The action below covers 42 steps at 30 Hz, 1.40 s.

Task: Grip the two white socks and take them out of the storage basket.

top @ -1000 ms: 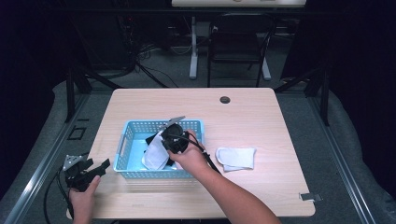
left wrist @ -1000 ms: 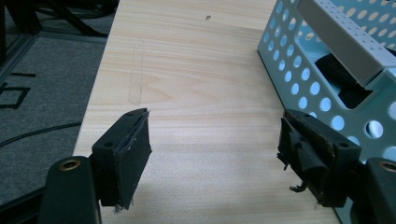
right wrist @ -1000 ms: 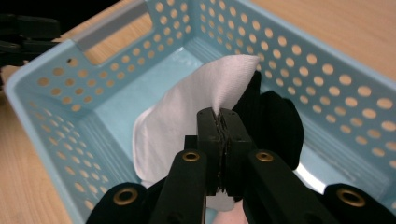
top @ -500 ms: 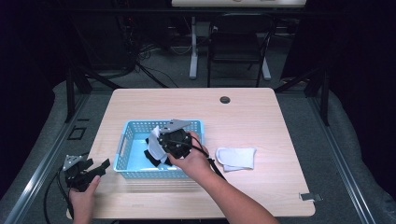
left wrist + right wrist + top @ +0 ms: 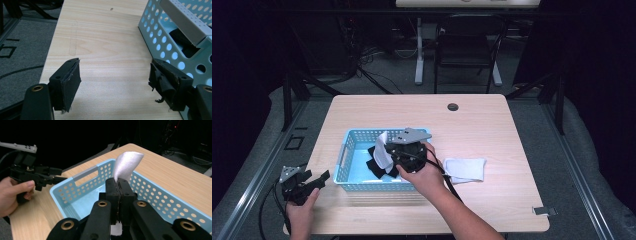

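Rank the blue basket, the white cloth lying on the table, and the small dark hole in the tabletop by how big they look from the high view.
1. blue basket
2. white cloth
3. dark hole

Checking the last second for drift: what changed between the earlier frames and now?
The right gripper, shut on the white cloth, moved left over the blue basket, carrying the cloth farther inside. Unchanged: the left gripper open at the table's near-left corner, the second white cloth lying right of the basket, the dark item in it.
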### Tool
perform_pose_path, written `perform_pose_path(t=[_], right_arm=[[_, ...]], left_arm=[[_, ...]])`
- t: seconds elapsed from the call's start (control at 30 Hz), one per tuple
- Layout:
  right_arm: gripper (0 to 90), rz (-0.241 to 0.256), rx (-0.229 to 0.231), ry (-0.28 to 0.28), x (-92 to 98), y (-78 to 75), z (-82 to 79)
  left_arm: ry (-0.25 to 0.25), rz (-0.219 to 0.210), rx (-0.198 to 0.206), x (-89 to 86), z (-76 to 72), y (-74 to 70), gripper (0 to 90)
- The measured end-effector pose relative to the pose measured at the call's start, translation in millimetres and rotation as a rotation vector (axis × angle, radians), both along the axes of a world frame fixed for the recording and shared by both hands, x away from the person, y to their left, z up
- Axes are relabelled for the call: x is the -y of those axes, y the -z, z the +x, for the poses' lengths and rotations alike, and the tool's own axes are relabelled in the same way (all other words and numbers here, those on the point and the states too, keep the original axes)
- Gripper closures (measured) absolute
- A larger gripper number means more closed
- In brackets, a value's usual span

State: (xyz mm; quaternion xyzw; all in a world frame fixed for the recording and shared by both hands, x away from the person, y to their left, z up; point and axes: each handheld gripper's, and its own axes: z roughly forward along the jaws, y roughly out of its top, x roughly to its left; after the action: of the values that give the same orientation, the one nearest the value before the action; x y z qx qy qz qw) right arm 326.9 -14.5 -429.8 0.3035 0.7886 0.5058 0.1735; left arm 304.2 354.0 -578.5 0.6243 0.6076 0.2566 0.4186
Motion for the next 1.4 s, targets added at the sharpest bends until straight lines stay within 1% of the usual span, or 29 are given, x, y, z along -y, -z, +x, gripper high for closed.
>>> perform_pose_path(t=[0.3, 0.43, 0.5, 0.57, 0.7, 0.73, 0.8, 0.97, 1.0, 1.07, 1.13, 1.17, 1.27, 1.37, 1.4], right_arm=[[88.8, 0.026, 0.024, 0.015, 13.0, -7.9, -7.8], [88.8, 0.032, 0.027, 0.03, 23.9, -10.9, -11.9], [88.8, 0.024, 0.033, 0.041, 30.4, -12.4, -14.2], [88.8, 0.027, 0.038, 0.051, 36.7, -13.2, -15.8], [88.8, 0.04, 0.047, 0.087, 57.1, -16.0, -19.3], [88.8, 0.04, 0.047, 0.095, 61.3, -16.9, -20.0], [88.8, 0.049, 0.056, 0.119, 72.3, -19.0, -22.0], [88.8, 0.038, 0.077, 0.191, 103.3, -22.8, -28.0], [88.8, 0.037, 0.08, 0.204, 107.9, -22.6, -28.6], [88.8, 0.031, 0.071, 0.237, 121.8, -20.1, -30.1], [88.8, 0.044, 0.066, 0.265, 130.9, -16.4, -30.8], [88.8, 0.038, 0.056, 0.278, 137.0, -13.5, -31.2], [88.8, 0.031, 0.045, 0.302, 146.9, -5.5, -31.6], [88.8, 0.024, 0.021, 0.314, 152.2, 3.3, -31.3], [88.7, 0.029, 0.017, 0.315, 152.6, 6.1, -30.9]], left_arm=[[0.0, 0.0, -0.005, -0.3, 0.0, -0.1, 25.1], [-0.002, 0.0, -0.002, 0.4, 0.2, 0.5, 25.1], [-0.003, 0.001, -0.009, -0.5, 0.0, 0.4, 25.1], [-0.006, -0.001, -0.011, -0.9, -0.3, 0.3, 25.1], [-0.004, 0.003, -0.01, -0.6, 0.3, 0.3, 25.1], [-0.003, 0.002, -0.004, -0.2, 0.6, 0.6, 25.1], [-0.002, 0.003, -0.01, 0.6, 0.9, 0.1, 25.1], [0.003, 0.003, -0.004, 1.7, 1.3, 0.3, 25.1], [0.004, 0.006, -0.008, 1.4, 1.0, -0.1, 25.1], [0.002, 0.002, -0.008, 1.1, 0.8, -0.3, 25.1], [0.002, 0.003, -0.009, 1.0, 0.8, -0.2, 25.2], [0.001, 0.003, -0.009, 1.0, 0.9, -0.2, 25.1], [0.002, 0.006, -0.009, 1.3, 1.0, -0.1, 25.1], [0.002, 0.007, -0.009, 1.4, 0.9, -0.1, 25.1], [0.003, 0.007, -0.01, 1.4, 0.9, -0.1, 25.1]])
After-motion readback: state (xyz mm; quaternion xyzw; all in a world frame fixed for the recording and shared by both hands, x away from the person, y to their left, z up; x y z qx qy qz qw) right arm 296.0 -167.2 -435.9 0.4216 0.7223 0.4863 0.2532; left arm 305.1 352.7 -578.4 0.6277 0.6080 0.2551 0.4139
